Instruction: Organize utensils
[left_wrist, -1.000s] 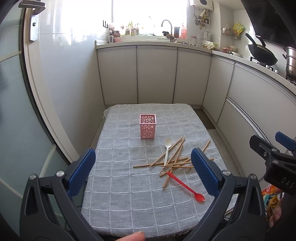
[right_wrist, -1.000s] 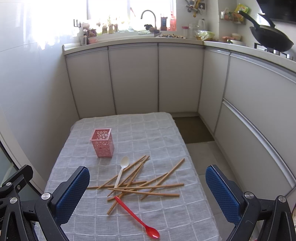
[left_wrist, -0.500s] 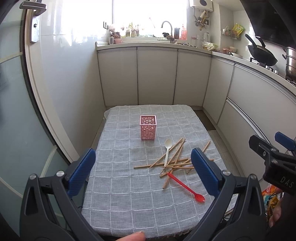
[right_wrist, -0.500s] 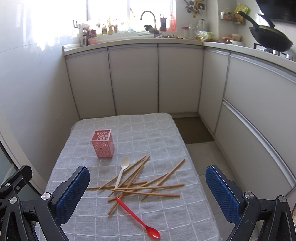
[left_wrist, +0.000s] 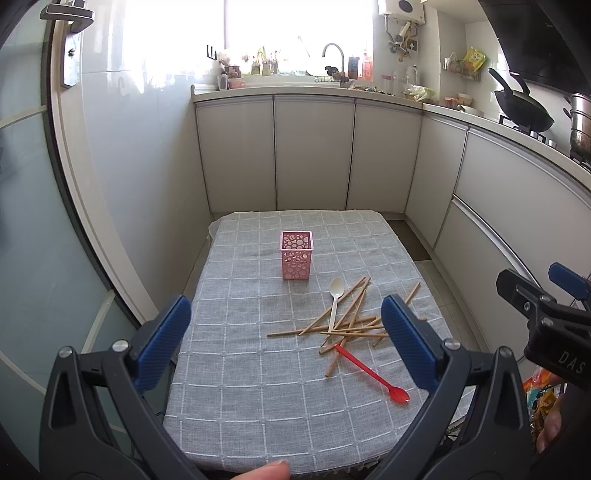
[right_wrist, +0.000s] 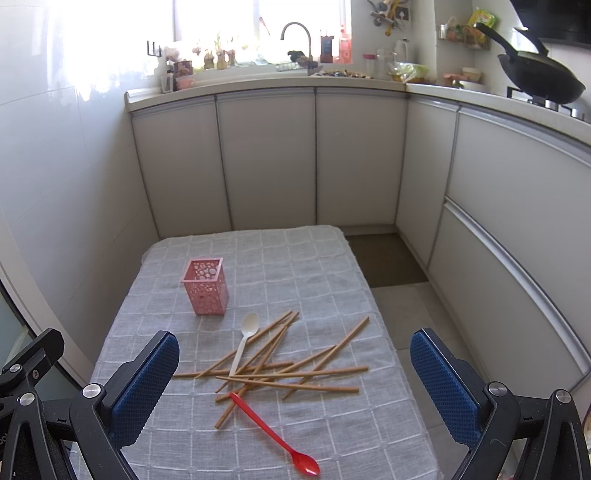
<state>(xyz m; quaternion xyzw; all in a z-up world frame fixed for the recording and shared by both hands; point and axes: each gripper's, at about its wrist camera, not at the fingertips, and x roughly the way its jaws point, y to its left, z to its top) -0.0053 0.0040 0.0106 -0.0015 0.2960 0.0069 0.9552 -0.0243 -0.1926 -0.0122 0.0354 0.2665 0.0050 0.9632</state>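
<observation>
A pink perforated holder (left_wrist: 296, 254) (right_wrist: 205, 287) stands upright and empty on a table under a grey checked cloth (left_wrist: 236, 354) (right_wrist: 295, 258). To its right lies a loose pile of several wooden chopsticks (left_wrist: 351, 321) (right_wrist: 295, 369), with a white spoon (left_wrist: 335, 300) (right_wrist: 245, 339) across it and a red spoon (left_wrist: 373, 374) (right_wrist: 275, 435) at its near edge. My left gripper (left_wrist: 284, 343) hovers open over the table's near edge. My right gripper (right_wrist: 295, 387) is open too, above the near right side, and shows at the right of the left wrist view (left_wrist: 543, 306). Neither holds anything.
White kitchen cabinets (right_wrist: 266, 162) wrap around the far and right sides, with a sink tap (right_wrist: 295, 33) and a black wok (right_wrist: 543, 79) on the counter. A glass door (left_wrist: 29, 229) stands at the left. A fingertip (left_wrist: 266, 470) shows at the left wrist view's bottom edge.
Both views have shifted very slightly, with the table sitting a touch lower in the left wrist view. Utensils and holder have not moved; both grippers stay open.
</observation>
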